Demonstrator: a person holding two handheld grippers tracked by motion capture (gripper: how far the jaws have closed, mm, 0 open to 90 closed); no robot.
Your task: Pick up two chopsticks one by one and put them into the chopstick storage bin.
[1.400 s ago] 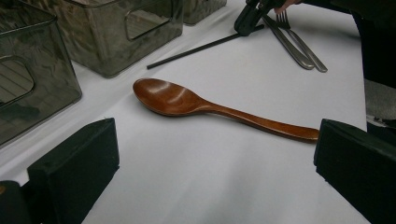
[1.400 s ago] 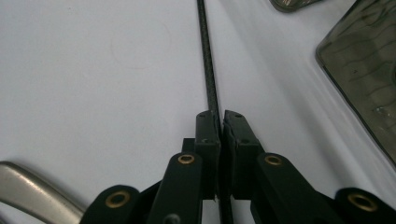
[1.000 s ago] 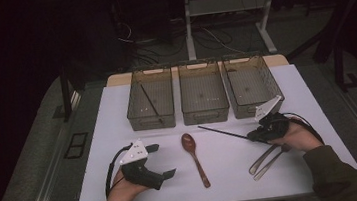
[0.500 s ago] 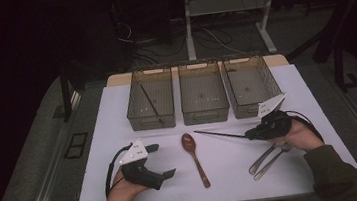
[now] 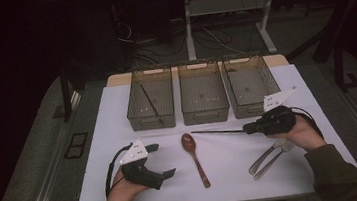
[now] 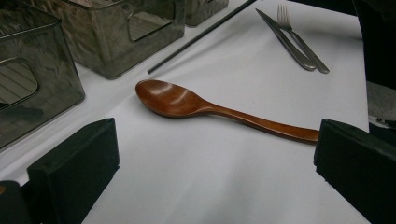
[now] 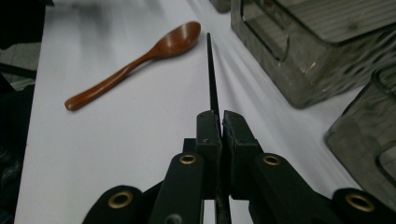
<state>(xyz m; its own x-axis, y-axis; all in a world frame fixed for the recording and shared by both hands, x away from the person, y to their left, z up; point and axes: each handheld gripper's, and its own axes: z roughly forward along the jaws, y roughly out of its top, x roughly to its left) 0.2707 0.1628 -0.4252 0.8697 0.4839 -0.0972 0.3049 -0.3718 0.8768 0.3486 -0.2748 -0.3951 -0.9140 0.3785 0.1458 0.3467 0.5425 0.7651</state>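
On the right half of the white-covered counter [image 5: 125,186], the right tool [image 5: 246,130] has its jaws pressed together on one end of a thin black chopstick [image 5: 217,131], which juts out level toward the middle of the counter. Compared with the frames of a second ago, this tool sits slightly higher and the stick's free tip has come off the sheet; the right gripper view confirms the pinch, the stick [image 7: 212,88] running straight out from between the closed jaws. Judgement: pickup is complete and the carry is beginning.

Three clear bins stand in a row at the far edge. The left bin [image 5: 151,117] already holds a matching black stick [image 5: 152,105], so the held one most likely belongs there; that means a long crossing over the wooden spoon [image 5: 195,158], which lies untouched between the two hands. The middle bin [image 5: 205,110] and the right bin [image 5: 247,108] appear to hold only small specks.

The left tool [image 5: 161,160] rests at the near left, unchanged in position, jaws spread wide with nothing between them; its own view looks at the spoon [image 6: 219,109] lying ahead. A metal fork and knife [image 5: 269,157] lie side by side near the right hand [image 5: 303,135], not yet sorted.
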